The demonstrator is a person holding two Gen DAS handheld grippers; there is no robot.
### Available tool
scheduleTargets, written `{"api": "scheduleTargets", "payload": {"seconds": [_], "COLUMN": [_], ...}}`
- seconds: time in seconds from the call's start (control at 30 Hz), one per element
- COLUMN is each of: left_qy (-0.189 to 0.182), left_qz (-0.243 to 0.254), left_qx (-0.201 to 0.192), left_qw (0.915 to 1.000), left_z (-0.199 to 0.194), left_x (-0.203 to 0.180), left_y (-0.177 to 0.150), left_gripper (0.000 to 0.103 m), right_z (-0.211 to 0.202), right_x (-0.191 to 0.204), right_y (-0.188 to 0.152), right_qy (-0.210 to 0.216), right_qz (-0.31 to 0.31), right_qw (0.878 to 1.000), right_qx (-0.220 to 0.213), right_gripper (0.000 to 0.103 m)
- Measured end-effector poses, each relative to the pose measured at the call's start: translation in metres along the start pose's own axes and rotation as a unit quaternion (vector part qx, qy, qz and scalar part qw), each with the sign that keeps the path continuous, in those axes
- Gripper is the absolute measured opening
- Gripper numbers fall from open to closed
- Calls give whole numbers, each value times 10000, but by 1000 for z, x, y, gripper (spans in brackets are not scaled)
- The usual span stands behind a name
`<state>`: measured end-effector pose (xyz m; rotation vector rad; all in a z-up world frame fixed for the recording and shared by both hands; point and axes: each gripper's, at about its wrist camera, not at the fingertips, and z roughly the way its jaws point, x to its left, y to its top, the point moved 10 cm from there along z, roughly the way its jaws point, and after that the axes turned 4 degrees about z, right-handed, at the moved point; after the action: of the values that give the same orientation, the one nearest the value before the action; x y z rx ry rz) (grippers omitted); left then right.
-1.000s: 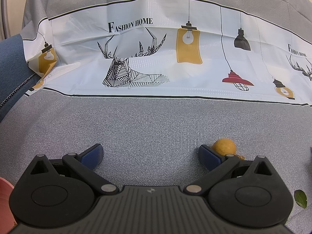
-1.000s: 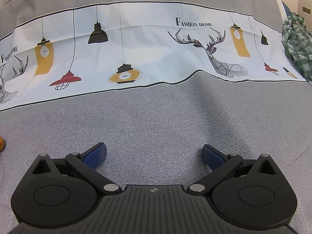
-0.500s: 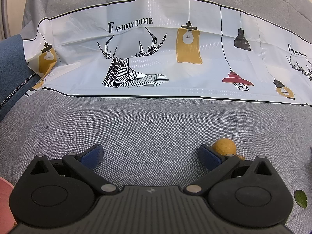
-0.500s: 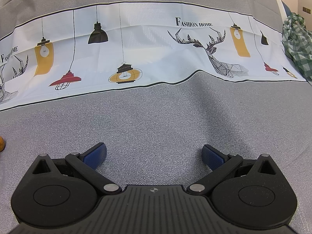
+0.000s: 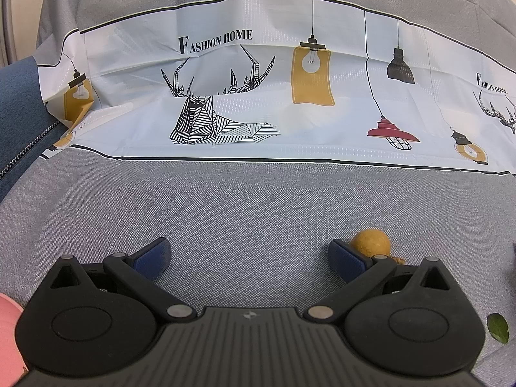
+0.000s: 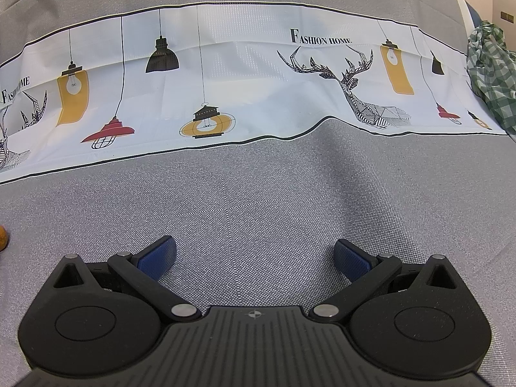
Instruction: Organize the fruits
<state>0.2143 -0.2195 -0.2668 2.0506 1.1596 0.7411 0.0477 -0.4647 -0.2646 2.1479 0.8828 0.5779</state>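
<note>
A small round yellow-orange fruit (image 5: 371, 242) lies on the grey cloth just beyond and to the right of my left gripper's right fingertip, partly hidden by it. My left gripper (image 5: 250, 256) is open and empty, low over the cloth. A green leaf (image 5: 498, 326) shows at the lower right of the left wrist view. A pink rim (image 5: 8, 316) shows at its lower left edge. My right gripper (image 6: 254, 258) is open and empty over bare grey cloth. A sliver of an orange fruit (image 6: 2, 234) shows at the far left edge of the right wrist view.
The grey cloth (image 5: 258, 206) covers the surface. A white printed sheet with deer and lamps (image 5: 258, 96) rises behind it; it also shows in the right wrist view (image 6: 245, 90). A blue fabric (image 5: 19, 103) lies at the left. A green checked cloth (image 6: 493, 74) lies at the far right.
</note>
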Motion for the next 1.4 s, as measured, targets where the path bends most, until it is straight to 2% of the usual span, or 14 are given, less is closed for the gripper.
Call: {"api": "scheduleTargets", "payload": {"seconds": [1.03, 1.17, 1.23, 1.27, 1.3, 1.4], "left_qy": [14, 60, -66, -116, -131, -306], "left_qz": [3, -56, 69, 184, 288, 438], "left_qx": [6, 78, 372, 563, 650, 344], "left_qw": [10000, 9999, 9993, 9982, 9974, 9980], "left_z": [-1, 5, 7, 8, 5, -22], "left_x": [0, -4, -3, -1, 2, 21], "left_y": [1, 7, 13, 16, 23, 53], "left_gripper": [103, 103, 103, 103, 103, 103], "right_z": [0, 3, 4, 2, -3, -31], "right_x": [-3, 0, 1, 5, 13, 57], "right_y": [0, 2, 4, 5, 4, -2], "right_qy": [57, -49, -184, -160, 36, 903], "right_qz": [98, 56, 117, 110, 60, -604], "right_qw": [9999, 10000, 9997, 9993, 9989, 9929], "right_qx": [-26, -8, 128, 310, 461, 494], "right_gripper": [103, 102, 102, 102, 102, 102]}}
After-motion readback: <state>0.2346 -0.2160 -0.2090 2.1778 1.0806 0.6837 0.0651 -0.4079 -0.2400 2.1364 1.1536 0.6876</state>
